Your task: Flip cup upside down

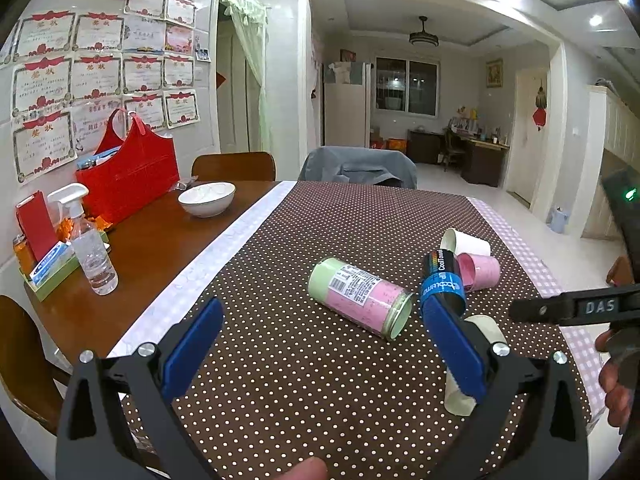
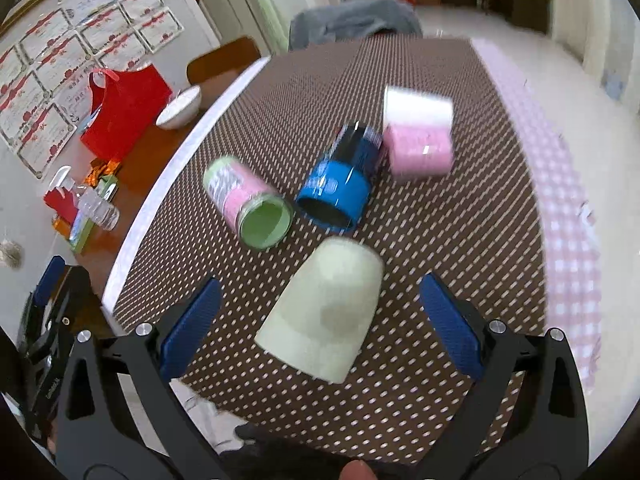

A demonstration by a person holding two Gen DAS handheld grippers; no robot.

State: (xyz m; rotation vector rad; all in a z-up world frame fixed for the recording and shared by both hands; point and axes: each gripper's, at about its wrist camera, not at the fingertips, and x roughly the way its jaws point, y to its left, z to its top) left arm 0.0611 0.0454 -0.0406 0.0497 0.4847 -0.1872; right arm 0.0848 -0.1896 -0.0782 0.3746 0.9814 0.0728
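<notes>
A pale green cup stands upside down on the dotted brown tablecloth, between the open fingers of my right gripper, which do not touch it. In the left wrist view the cup is mostly hidden behind my right finger pad. My left gripper is open and empty above the cloth. A green-and-pink cup lies on its side, as do a blue-and-black cup, a pink cup and a white cup. The right wrist view is blurred.
On the bare wooden table at the left stand a white bowl, a red bag, a spray bottle and a tray of small items. Chairs stand behind the table.
</notes>
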